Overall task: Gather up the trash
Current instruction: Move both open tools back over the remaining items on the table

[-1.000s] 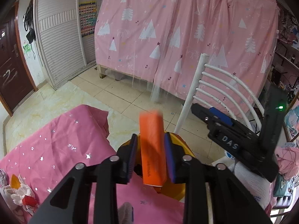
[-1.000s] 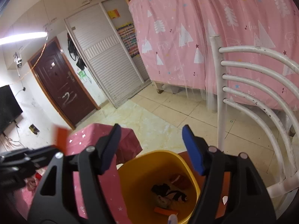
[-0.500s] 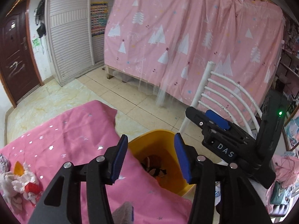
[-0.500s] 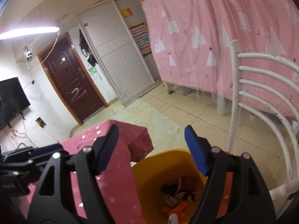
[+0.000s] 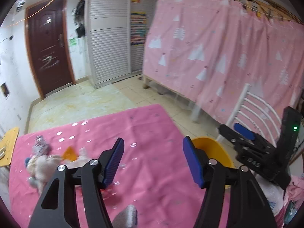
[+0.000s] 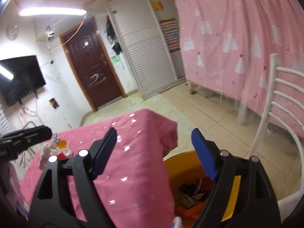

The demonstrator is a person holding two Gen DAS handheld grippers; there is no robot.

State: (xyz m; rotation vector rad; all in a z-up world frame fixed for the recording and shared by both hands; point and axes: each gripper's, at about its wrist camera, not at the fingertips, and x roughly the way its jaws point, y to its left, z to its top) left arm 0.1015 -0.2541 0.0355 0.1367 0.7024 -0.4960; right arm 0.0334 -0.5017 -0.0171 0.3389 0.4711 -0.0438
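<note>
My left gripper [image 5: 153, 161] hangs over the pink star-print tablecloth [image 5: 152, 133]; its jaws are opening and nothing is between them. A heap of trash [image 5: 43, 161], crumpled tissue, an orange scrap and a patterned wrapper, lies on the cloth at its left. The yellow bin [image 5: 212, 148] stands off the table's right edge. My right gripper [image 6: 153, 152] is over the table corner and the yellow bin [image 6: 182, 167], its jaws opening and empty. Inside the bin lies an orange block [image 6: 190, 210] among dark and pale scraps. The trash heap [image 6: 55, 149] shows far left.
A white slatted chair [image 6: 273, 104] stands right of the bin. A pink curtained bed [image 5: 228, 57] fills the back right, a brown door [image 5: 49, 49] and white shutter cupboard [image 5: 108, 43] the back wall. A small wooden stool [image 5: 7, 148] sits left of the table. Tiled floor lies beyond.
The left gripper let go of the orange block, which now lies in the bin, opened its jaws and swung left over the table. The right gripper opened wider and drifted left too.
</note>
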